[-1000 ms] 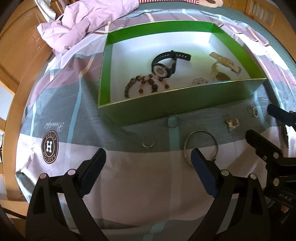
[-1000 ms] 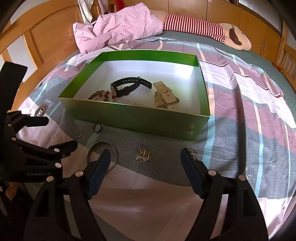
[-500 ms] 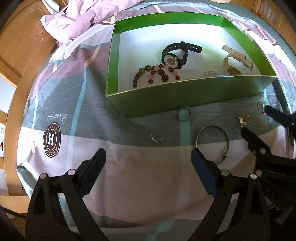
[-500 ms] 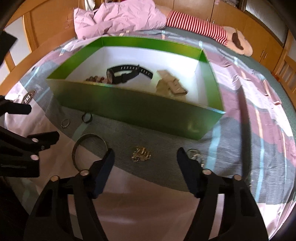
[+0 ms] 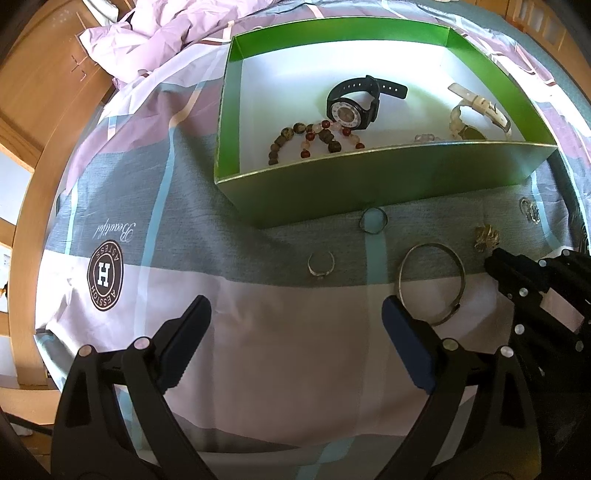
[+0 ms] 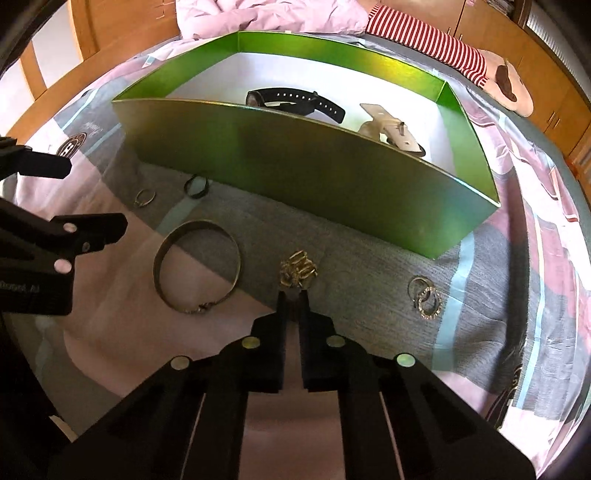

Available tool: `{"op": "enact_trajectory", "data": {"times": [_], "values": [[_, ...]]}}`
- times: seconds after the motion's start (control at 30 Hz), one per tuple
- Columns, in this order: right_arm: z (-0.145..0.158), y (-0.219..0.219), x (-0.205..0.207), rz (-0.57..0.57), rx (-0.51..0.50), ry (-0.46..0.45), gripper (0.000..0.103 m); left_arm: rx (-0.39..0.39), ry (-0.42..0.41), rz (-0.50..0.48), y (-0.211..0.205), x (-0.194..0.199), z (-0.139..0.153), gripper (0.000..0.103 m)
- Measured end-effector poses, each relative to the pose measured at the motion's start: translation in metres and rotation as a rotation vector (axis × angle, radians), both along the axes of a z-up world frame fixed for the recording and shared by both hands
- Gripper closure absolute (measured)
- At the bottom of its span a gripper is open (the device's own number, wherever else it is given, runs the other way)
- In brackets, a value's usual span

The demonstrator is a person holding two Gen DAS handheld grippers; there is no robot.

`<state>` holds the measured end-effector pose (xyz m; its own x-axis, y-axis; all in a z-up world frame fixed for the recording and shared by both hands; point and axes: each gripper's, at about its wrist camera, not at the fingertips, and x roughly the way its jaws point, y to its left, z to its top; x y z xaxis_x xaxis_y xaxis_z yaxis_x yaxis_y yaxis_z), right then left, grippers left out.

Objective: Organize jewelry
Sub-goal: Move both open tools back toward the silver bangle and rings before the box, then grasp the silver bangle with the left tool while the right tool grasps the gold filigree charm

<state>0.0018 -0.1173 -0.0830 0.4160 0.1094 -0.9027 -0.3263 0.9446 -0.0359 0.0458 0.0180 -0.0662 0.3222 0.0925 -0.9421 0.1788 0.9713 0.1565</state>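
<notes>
A green box [image 5: 369, 192] [image 6: 332, 166] on the bed holds a black watch [image 5: 354, 103], a beige watch [image 5: 476, 110] and beaded bracelets [image 5: 314, 136]. Loose jewelry lies in front of it: a silver ring [image 5: 320, 263], a dark ring [image 5: 373, 220], a metal bangle [image 5: 430, 282] [image 6: 197, 266], a gold cluster [image 6: 297, 273] [image 5: 485, 236] and a pair of earrings [image 6: 424, 297]. My left gripper [image 5: 295, 343] is open and empty, low over the sheet before the silver ring. My right gripper [image 6: 292, 295] has its jaws nearly together, tips just short of the gold cluster, gripping nothing.
A rumpled pink quilt [image 5: 177, 33] lies behind the box. A striped plush toy [image 6: 443, 48] lies at the back right. A wooden bed frame [image 5: 29, 206] runs along the left edge. The patterned sheet [image 5: 258, 369] has a round logo [image 5: 105, 275].
My right gripper has closed from wide open to nearly shut and has moved down and forward to the gold cluster. My left gripper has shifted slightly; it stays open.
</notes>
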Motion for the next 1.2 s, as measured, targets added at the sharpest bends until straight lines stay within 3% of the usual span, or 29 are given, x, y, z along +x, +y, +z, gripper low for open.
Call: {"op": "enact_trajectory", "data": {"times": [0.3,0.73,0.9,0.97,1.2], "values": [[0.002,-0.032,0.001,-0.097,0.026,0.019,0.095,0.017,0.008,-0.01,-0.002,-0.002,-0.004,0.01],[0.007,-0.046,-0.003,-0.134,0.047,0.022,0.095,0.041,0.02,-0.035,-0.01,-0.004,-0.009,0.01],[0.017,-0.055,-0.003,-0.168,0.077,0.003,0.081,0.011,0.02,-0.044,-0.011,-0.007,-0.007,0.01],[0.018,-0.058,-0.001,-0.186,0.081,-0.001,0.064,-0.01,0.022,-0.056,-0.013,-0.009,-0.006,0.01],[0.022,-0.064,0.0,-0.221,0.084,-0.014,0.045,-0.073,0.045,-0.138,-0.027,-0.018,-0.004,0.01]]}}
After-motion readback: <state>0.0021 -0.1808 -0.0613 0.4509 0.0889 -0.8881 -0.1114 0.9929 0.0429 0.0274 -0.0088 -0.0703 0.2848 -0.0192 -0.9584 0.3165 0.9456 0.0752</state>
